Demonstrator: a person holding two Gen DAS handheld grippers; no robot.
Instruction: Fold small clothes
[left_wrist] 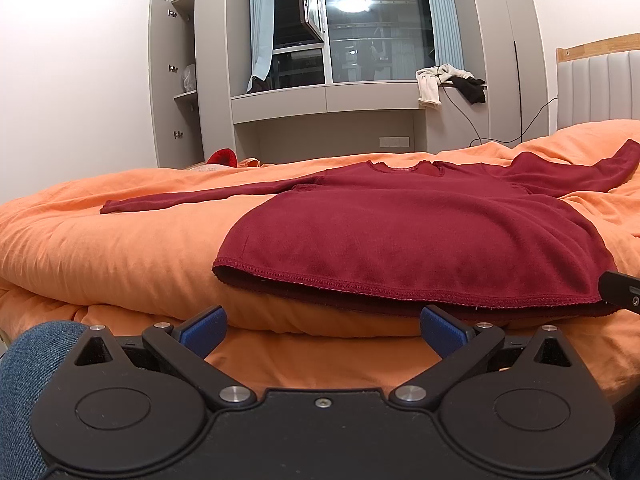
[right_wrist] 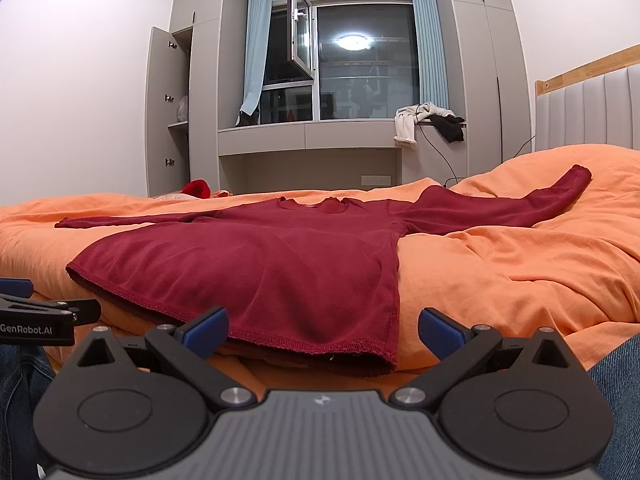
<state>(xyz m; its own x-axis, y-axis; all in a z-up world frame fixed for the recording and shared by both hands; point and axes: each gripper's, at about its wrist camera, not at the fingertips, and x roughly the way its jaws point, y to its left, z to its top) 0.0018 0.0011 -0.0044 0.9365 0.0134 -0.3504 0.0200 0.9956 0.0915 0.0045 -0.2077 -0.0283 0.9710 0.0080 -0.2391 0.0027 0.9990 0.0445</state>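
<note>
A dark red long-sleeved shirt (left_wrist: 400, 236) lies flat on the orange duvet (left_wrist: 100, 248), hem toward me, sleeves spread out to both sides. It also shows in the right wrist view (right_wrist: 260, 264). My left gripper (left_wrist: 322, 330) is open and empty, just short of the hem's left part. My right gripper (right_wrist: 322, 332) is open and empty, with the hem's right corner lying between its blue pads (right_wrist: 440, 334), not gripped. The right gripper's tip shows at the right edge of the left wrist view (left_wrist: 620, 292); the left gripper shows at the left edge of the right wrist view (right_wrist: 44, 316).
The duvet on the right (right_wrist: 520, 264) is wrinkled. A padded headboard (right_wrist: 592, 112) stands at the right. Behind the bed are a grey window bench with clothes (right_wrist: 428, 120), an open cupboard door (right_wrist: 160, 112) and a red item (right_wrist: 198, 189). Jeans-clad legs (left_wrist: 24, 380) are beside the grippers.
</note>
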